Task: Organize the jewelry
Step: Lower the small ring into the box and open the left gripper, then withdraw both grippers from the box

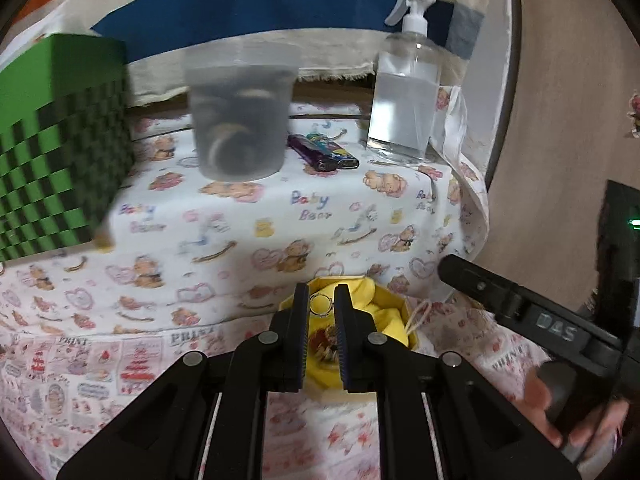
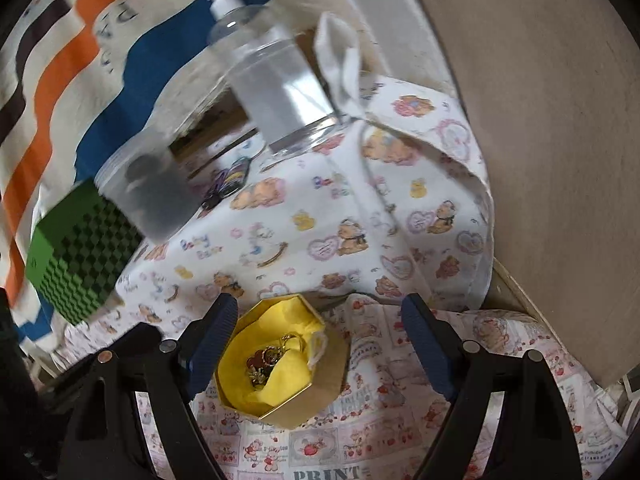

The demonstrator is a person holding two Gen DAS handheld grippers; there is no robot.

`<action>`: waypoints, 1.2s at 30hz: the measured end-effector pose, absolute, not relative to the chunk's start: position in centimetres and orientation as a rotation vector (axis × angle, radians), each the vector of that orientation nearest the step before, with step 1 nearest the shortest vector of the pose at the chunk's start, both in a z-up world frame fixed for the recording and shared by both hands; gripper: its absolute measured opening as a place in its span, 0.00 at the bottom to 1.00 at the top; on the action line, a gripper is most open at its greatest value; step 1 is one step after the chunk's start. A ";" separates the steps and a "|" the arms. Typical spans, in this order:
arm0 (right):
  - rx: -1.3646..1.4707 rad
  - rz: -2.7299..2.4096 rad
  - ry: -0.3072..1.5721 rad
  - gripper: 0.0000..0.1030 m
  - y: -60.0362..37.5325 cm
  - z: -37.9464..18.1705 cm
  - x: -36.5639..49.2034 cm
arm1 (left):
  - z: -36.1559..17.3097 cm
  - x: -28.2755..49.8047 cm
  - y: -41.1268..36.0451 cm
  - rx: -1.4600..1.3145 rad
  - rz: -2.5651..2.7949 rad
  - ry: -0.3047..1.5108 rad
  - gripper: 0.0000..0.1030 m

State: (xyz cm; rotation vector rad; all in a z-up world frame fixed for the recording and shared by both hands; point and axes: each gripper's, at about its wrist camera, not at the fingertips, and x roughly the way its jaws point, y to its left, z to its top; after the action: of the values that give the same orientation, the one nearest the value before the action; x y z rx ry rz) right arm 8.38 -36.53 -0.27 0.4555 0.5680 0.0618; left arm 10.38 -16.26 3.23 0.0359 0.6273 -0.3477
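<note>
1. The tabletop [image 1: 224, 248] is covered with a cloth printed with bears.
2. A green box [image 1: 60, 140] stands on its left side.
3. The yellow box [image 2: 280, 364] with jewelry [image 2: 266, 362] lies near the front edge.
4. The right hand-held gripper [image 2: 320, 340] is spread wide around the yellow box.
5. The left hand-held gripper [image 1: 322, 320] stands narrow above a ring [image 1: 320, 305]; whether it grips it, I cannot tell.

Gold jewelry [image 2: 266, 362] (tangled) in yellow-lined box [image 2: 316, 394]
</note>
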 end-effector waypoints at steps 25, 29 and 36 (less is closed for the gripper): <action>0.210 0.068 0.477 0.83 -30.8 3.1 5.2 | 5.7 3.9 -4.6 -0.010 -0.166 0.434 0.99; 0.157 0.060 0.471 0.84 -29.6 3.3 4.3 | 5.2 2.7 -2.0 -0.057 -0.166 0.447 0.99; 0.124 0.095 0.421 0.88 -28.2 0.7 2.9 | 2.5 1.0 -0.9 -0.003 -0.070 0.443 0.99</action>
State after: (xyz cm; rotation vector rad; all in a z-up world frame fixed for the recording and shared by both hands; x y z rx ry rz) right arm 2.89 -28.25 0.75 0.1244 0.4209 0.0950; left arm 0.99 -0.87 2.49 -0.0031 0.4435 -0.0701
